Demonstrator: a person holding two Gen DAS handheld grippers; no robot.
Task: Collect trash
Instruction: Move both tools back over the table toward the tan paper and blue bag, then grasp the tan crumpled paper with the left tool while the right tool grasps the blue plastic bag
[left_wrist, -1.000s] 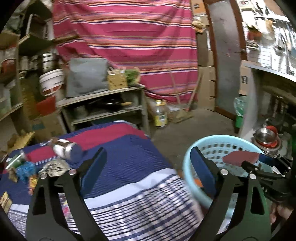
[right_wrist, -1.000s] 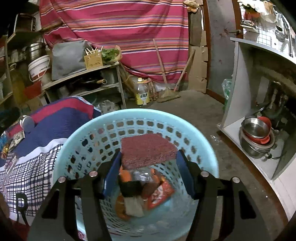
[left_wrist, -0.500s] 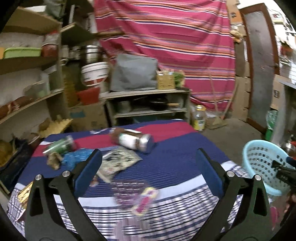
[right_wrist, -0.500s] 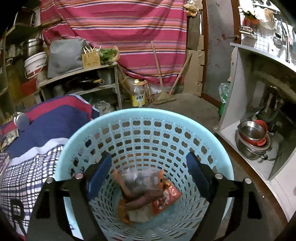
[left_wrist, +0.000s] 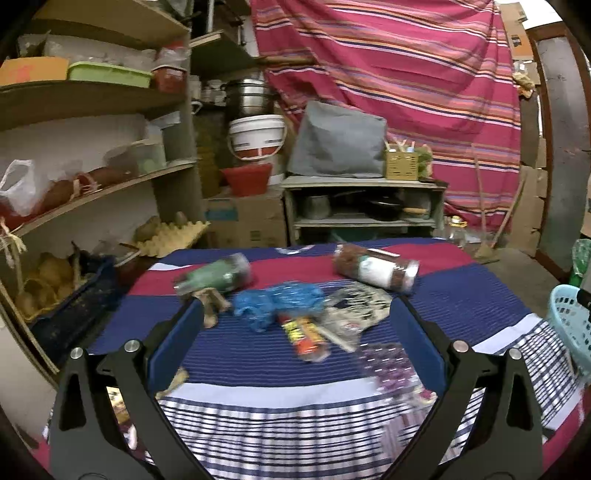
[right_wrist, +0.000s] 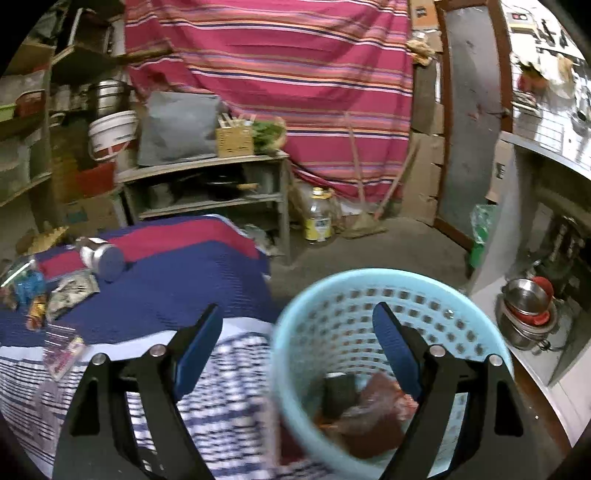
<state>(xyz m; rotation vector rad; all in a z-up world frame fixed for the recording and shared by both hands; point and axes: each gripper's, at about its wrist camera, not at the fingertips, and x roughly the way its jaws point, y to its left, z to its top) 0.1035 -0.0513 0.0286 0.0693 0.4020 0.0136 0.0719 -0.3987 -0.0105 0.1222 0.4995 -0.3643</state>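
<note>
Left tongs (left_wrist: 295, 332) gape wide with nothing between them, over the striped-cloth worktop (left_wrist: 332, 417), its near half mostly bare. Trash at centre: two jars (left_wrist: 375, 272), one blue bag (left_wrist: 277, 304), three wrappers (left_wrist: 304, 338). Right tongs (right_wrist: 297, 349), just opened and unloaded, straddle the rim of one blue basket (right_wrist: 369, 295) beside the worktop's right edge.

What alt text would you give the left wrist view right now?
The open, empty left gripper faces a striped cloth strewn with trash: a blue wrapper, an orange packet, a green jar and a brown-and-white jar on their sides. The blue basket shows at the right edge.
</note>
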